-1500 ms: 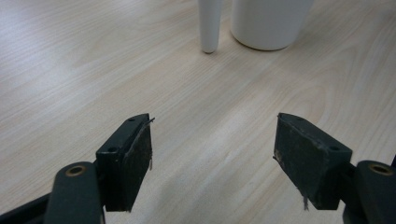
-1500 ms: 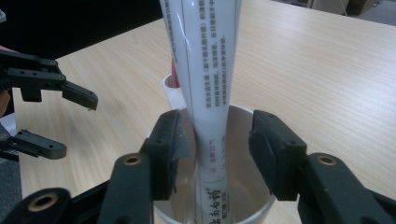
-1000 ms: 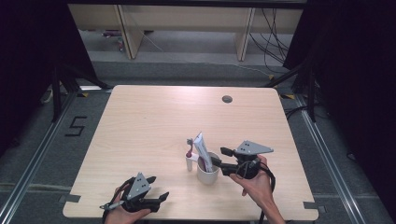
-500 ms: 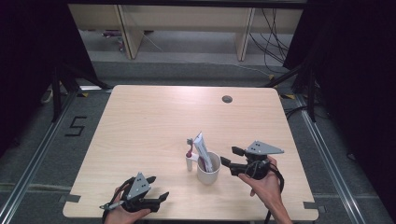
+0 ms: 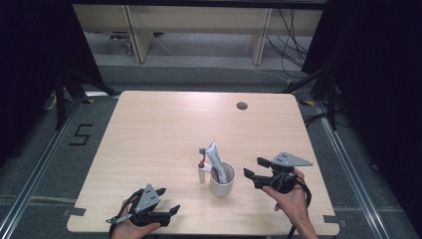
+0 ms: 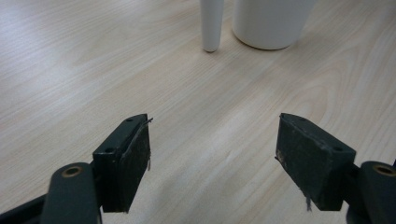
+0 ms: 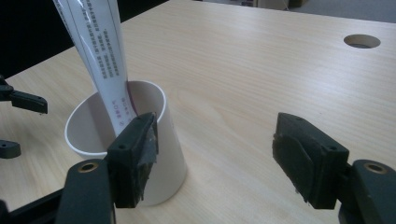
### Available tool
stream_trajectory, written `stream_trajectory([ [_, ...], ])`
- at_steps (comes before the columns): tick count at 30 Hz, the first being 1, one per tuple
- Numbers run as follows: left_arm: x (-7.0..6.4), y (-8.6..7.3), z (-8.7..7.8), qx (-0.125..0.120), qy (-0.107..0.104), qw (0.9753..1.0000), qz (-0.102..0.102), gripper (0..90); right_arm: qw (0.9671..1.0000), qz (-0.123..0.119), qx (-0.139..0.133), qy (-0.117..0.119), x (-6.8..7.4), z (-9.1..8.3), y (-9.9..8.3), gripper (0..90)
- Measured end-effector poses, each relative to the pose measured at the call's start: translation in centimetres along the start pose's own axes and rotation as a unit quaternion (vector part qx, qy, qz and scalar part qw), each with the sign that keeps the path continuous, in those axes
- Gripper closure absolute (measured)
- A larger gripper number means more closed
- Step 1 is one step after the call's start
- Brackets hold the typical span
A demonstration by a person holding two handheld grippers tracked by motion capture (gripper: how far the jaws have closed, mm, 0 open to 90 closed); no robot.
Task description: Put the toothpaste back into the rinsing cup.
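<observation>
My right gripper [image 7: 215,158] has its jaws spread wide with nothing between them; the left-hand jaw in the right gripper view stands just in front of the white cup [image 7: 140,154], near it but, as far as I can tell, not touching. My left gripper [image 6: 212,161] is likewise wide and empty, low over the bare table [image 6: 70,70] near its front edge, well apart from the cup.

The cup stands on the table toward the front, right of the middle, with a white tube [image 7: 100,56] leaning up out of it. Just beside the cup, on its left in the high view, stands a small white toothbrush holder [image 5: 201,173] with a red-tipped brush head [image 5: 202,152] rising from it.

I judge the tube is already placed, with the right gripper [image 5: 254,172] free beside the cup. If more is to be done with the cup, the next move calls for sliding leftward so the wall sits squarely between the jaws before closing; otherwise, simply backing off without clipping the rim.

The right gripper view gives me the print on the tube and the cup's inside, which the high view leaves too small. The left gripper view shows the feet of the cup [image 6: 273,23] and the holder [image 6: 211,25], standing apart on the table. The high view alone lays out both hands and the table's cable hole [image 5: 242,105].
</observation>
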State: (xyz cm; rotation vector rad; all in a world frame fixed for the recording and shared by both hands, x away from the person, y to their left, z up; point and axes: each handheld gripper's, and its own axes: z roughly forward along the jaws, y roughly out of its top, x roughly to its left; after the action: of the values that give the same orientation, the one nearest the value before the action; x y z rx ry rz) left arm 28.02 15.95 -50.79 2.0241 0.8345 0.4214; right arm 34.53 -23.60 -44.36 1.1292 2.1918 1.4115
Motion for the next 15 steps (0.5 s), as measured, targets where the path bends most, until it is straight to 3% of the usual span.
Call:
stream_trajectory([
  [3, 0.0, 0.0, 0.0, 0.0, 0.001, 1.0, 0.0, 25.5, 1.0, 0.002, -0.004, 0.001, -0.2, -0.1, -0.2, 31.7],
  [4, 0.2, 0.0, -0.1, 0.009, 0.004, 0.9999, 0.01, 25.1, 1.0, -0.002, -0.003, -0.004, -0.3, -0.3, -0.2, 31.7],
  [5, 0.0, 0.0, 0.0, 0.0, 0.001, 1.0, -0.001, 24.9, 0.9998, 0.019, -0.002, 0.0, -0.1, -0.3, -0.3, 31.7],
  [6, 0.1, 0.0, 0.0, 0.0, 0.002, 1.0, -0.002, 24.5, 1.0, 0.001, -0.005, -0.005, -0.4, -0.4, -0.3, 31.7],
  [10, 0.1, 0.0, -0.1, 0.002, 0.004, 1.0, 0.002, 23.8, 0.9999, 0.013, -0.003, -0.006, -0.5, -0.8, -0.5, 31.7],
  [11, 0.1, 0.0, -0.1, 0.0, 0.004, 1.0, -0.001, 23.8, 0.9999, 0.006, -0.006, -0.008, -0.6, -0.9, -0.5, 31.6],
  [12, 0.1, 0.0, -0.1, 0.003, 0.006, 1.0, 0.002, 23.6, 0.9997, 0.023, -0.003, -0.004, -0.5, -0.9, -0.6, 31.6],
  [13, 0.2, -0.1, -0.1, 0.003, 0.007, 1.0, 0.003, 23.4, 0.9999, 0.004, -0.004, -0.013, -0.8, -1.1, -0.6, 31.5],
  [14, 0.2, -0.1, -0.1, 0.002, 0.007, 1.0, 0.003, 23.3, 0.9997, 0.021, 0.002, -0.009, -0.7, -1.2, -0.7, 31.4],
  [15, 0.2, -0.1, -0.1, 0.002, 0.007, 1.0, 0.003, 23.3, 0.9999, 0.007, -0.006, -0.012, -1.0, -1.1, -0.8, 31.4],
])
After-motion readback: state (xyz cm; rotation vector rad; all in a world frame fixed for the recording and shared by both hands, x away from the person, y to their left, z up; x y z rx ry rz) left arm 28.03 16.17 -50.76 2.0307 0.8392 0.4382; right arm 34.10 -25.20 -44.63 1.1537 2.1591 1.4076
